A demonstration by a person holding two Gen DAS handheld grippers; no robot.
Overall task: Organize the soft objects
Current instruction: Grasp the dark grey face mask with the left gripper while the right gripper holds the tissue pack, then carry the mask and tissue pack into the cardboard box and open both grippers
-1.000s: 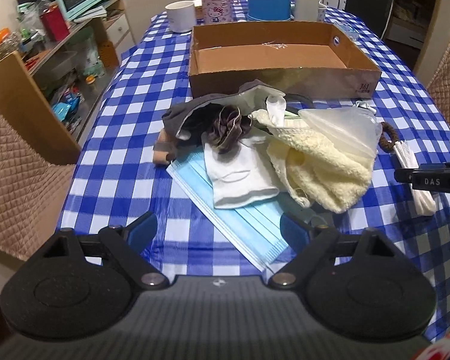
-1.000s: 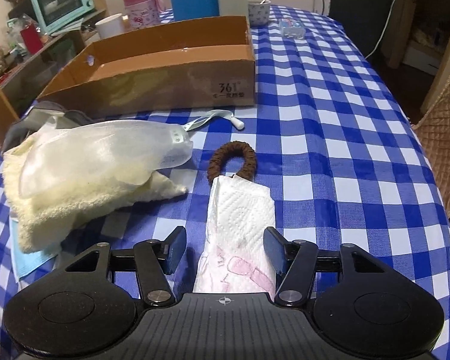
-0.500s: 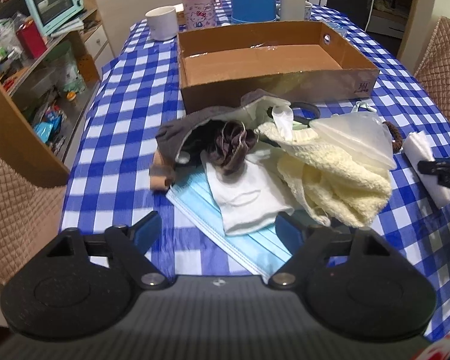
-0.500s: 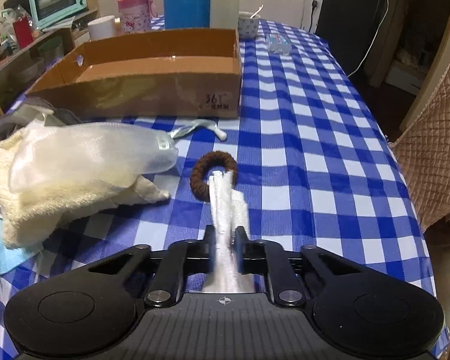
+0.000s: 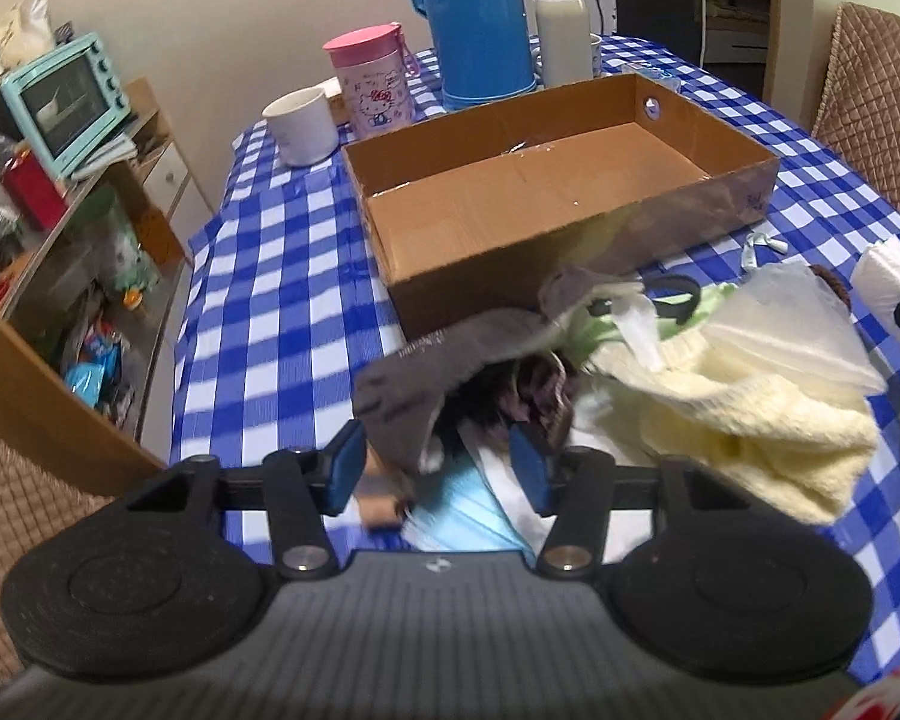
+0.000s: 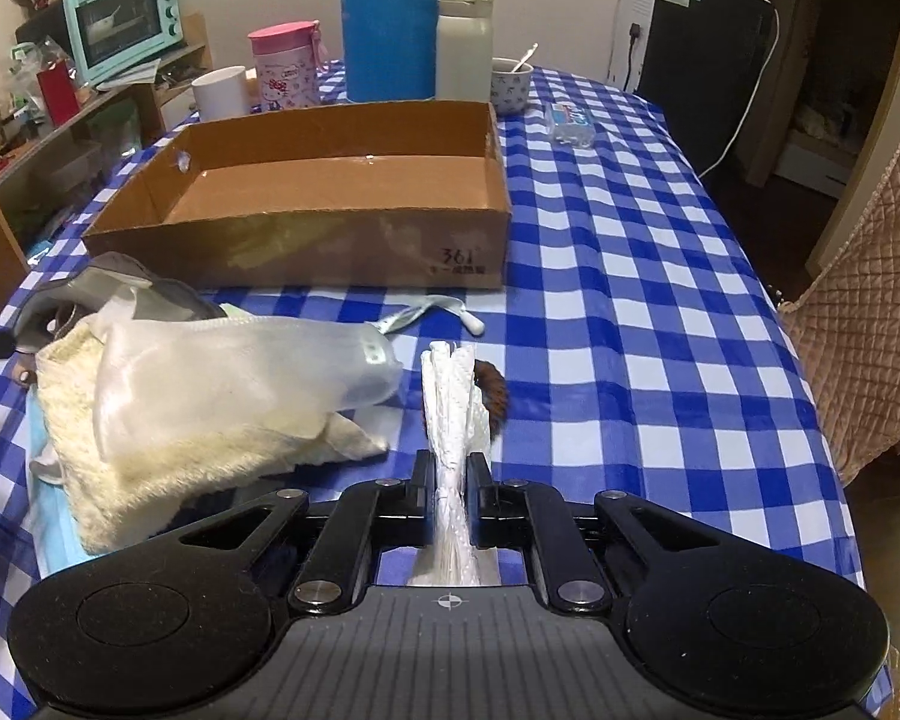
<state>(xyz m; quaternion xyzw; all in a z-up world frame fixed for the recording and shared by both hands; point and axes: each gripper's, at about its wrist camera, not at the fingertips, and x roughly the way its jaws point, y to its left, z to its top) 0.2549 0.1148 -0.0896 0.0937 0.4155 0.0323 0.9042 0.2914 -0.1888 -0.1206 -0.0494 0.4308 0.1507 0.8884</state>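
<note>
The right tool (image 6: 450,468) has its jaws pinched nearly together on a folded white paper towel (image 6: 453,396), which stands up on edge between the pads, its far end over a brown hair tie (image 6: 491,391) lying on the desk (image 6: 630,330). The left tool (image 5: 438,468) stands about half open, its jaws having just been closing; the lower edge of a grey sock (image 5: 426,372) hangs between the blue pads (image 5: 347,465), with a light blue face mask (image 5: 462,516) and a white cloth (image 5: 510,501) beneath, but the pads do not clearly press on anything. The soft things lie heaped at the near left of the desk: the grey sock on top, a dark brown scrunchie (image 5: 537,387) under it, a cream fleece cloth (image 6: 168,444) and a translucent white mesh pouch (image 6: 234,366) over that. Behind the heap an open cardboard box (image 6: 342,252) sits with nothing in it that shows. The desk is covered by a blue and white checked cloth; at its far end stand a white mug (image 6: 221,93), a pink cartoon tumbler (image 6: 285,66), a tall blue flask (image 6: 387,18), a white bottle (image 6: 465,42) and a small bowl with a spoon (image 6: 510,84). To the left a shelf carries a mint toaster oven (image 6: 125,18); a quilted chair (image 6: 864,336) stands at the right
</note>
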